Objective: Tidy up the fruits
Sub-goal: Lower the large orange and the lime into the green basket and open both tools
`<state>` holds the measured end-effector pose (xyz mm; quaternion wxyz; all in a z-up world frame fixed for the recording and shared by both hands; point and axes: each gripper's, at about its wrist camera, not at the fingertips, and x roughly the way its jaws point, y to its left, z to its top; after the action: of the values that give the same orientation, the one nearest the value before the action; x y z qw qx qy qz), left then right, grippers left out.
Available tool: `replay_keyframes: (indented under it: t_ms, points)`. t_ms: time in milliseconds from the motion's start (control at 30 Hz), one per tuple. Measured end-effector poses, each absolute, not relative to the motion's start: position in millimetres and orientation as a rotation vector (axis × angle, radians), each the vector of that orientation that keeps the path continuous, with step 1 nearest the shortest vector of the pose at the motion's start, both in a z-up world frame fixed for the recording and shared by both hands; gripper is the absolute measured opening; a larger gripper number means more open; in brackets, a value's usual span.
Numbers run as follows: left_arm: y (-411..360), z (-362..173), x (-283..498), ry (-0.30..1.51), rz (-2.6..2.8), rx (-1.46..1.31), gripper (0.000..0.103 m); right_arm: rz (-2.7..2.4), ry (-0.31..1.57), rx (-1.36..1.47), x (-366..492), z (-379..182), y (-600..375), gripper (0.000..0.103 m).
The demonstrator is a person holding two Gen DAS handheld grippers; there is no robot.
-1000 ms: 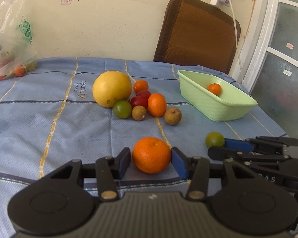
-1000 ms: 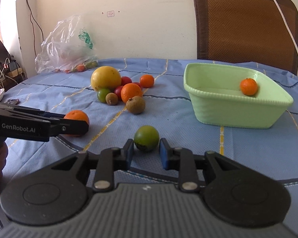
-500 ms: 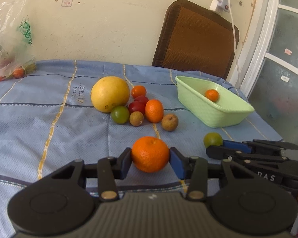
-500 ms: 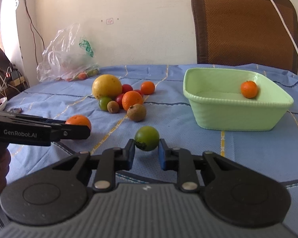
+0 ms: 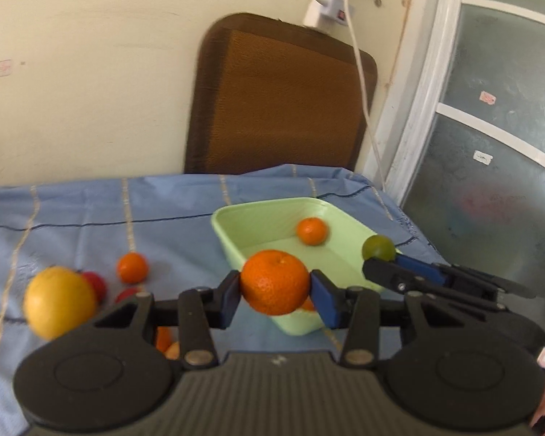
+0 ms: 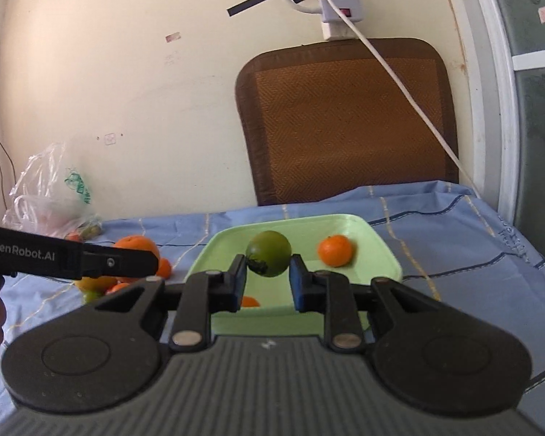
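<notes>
Both fruits have left the blue striped cloth of the desk (image 5: 91, 203) since a second ago and now hang in the air before the pale green plastic basin (image 5: 232, 250). Left claw (image 5: 274, 290) is clenched on a round orange tangerine (image 5: 274, 282), its blue pads pressing at three and nine o'clock of the fruit, and over the past second its jaws closed a little further onto that fruit. Right claw (image 6: 267, 276) grips a small round green citrus (image 6: 269, 258) the same way, held over the basin's near rim. This likely means the carry is nearly over and the drop into the basin comes next. Counting what shows: one small tangerine (image 6: 335, 250) already lies inside the basin at about one o'clock of the green fruit. Outside it, in the left wrist view, sit one large yellow pomelo (image 5: 58, 301) at nine o'clock, one small orange fruit (image 5: 132, 268) and two red fruits (image 5: 95, 284) beside it; more orange pieces show partly hidden under the claw, so their number cannot be told. One clear plastic bag (image 6: 51, 200) rests at the desk's far left.
</notes>
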<state>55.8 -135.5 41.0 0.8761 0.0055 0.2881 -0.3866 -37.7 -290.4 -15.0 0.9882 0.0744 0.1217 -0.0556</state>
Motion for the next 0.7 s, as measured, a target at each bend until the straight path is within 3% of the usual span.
replay_keyframes:
  t_ms: [433,700]
  points:
    - [-182.4,22.6,68.8,0.625,-0.799,0.081,0.043,-0.166,0.237,0.16,-34.2,-28.3,-309.8,0.031]
    - [-142.1,39.5,61.1,0.58,-0.786,-0.012,0.043,-0.171,0.232,0.218,-37.4,-29.4,-318.0,0.033]
